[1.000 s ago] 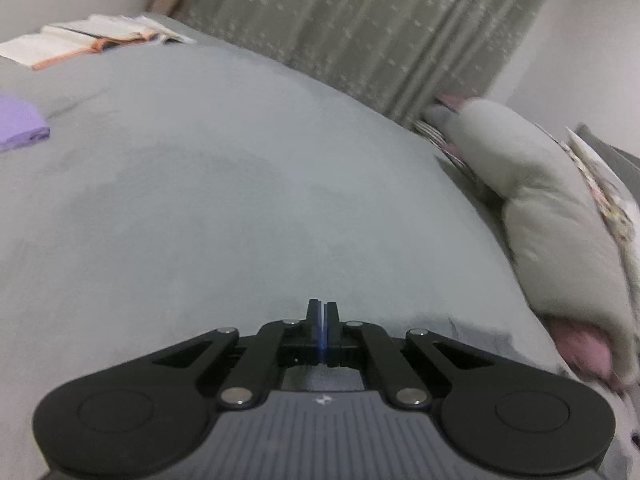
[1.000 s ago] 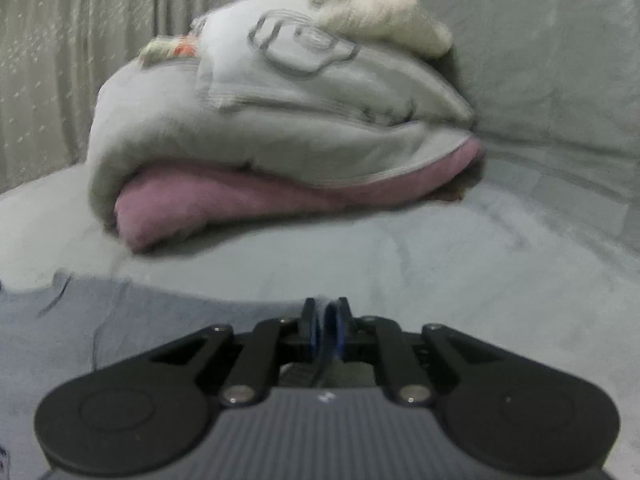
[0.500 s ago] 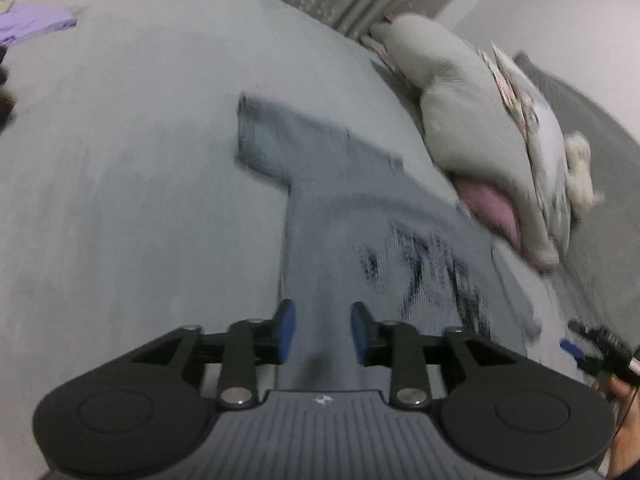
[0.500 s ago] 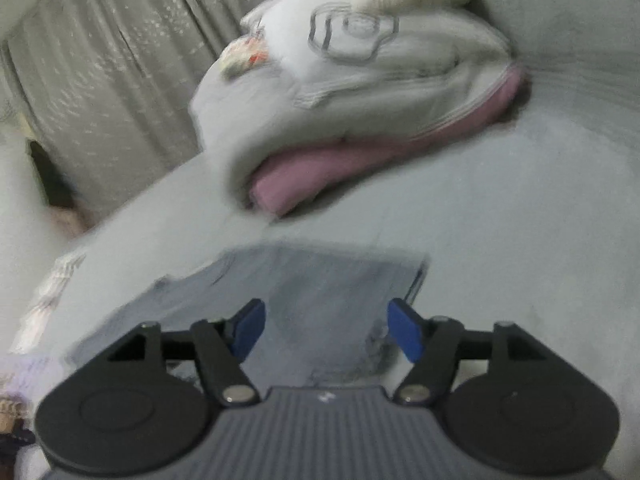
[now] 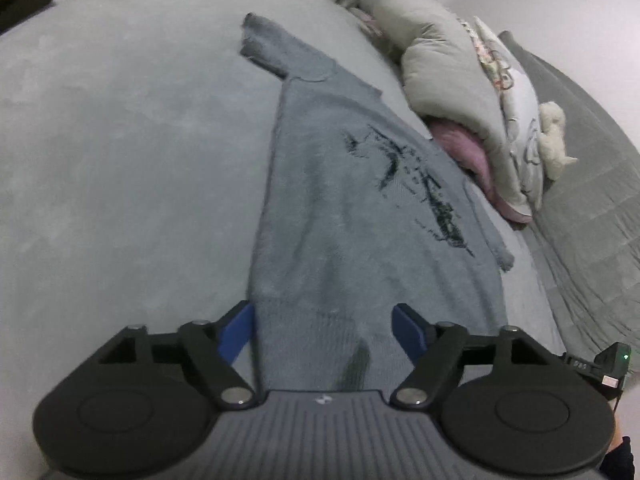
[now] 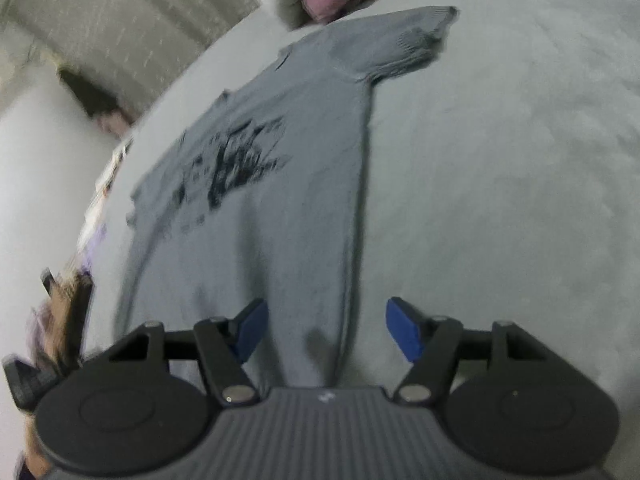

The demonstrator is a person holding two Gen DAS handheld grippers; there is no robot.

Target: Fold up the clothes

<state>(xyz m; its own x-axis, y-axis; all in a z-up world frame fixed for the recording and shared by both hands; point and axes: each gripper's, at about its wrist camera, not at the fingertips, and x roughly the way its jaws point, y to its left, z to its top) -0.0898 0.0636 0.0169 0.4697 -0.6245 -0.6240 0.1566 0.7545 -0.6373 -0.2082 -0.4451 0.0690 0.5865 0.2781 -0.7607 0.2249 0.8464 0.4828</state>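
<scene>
A grey-blue T-shirt [image 5: 340, 208] with a black print lies spread flat on the grey bed [image 5: 120, 160], collar towards the pillows. My left gripper [image 5: 323, 330] hovers over the hem's left corner with its jaws opening. The cloth lies below them and the blue pads [image 5: 238, 330] do not press on it. In the right wrist view the same T-shirt [image 6: 260, 220] shows one sleeve at the upper right. My right gripper [image 6: 326, 330] hangs over the hem's right edge, its jaws wide apart and closing a little, with nothing pinched.
A heap of grey bedding [image 5: 452, 92] over a pink blanket [image 5: 472, 152], with a white plush toy [image 5: 554, 136], lies beyond the shirt's collar. A quilted grey cover [image 5: 592, 220] runs along the right. Curtains [image 6: 120, 20] hang behind. Purple cloth [image 6: 94, 248] shows at the left.
Both grippers went from shut to open and drew back from the collar end to the hem, tilting downward. The shirt now lies spread out in full view.
</scene>
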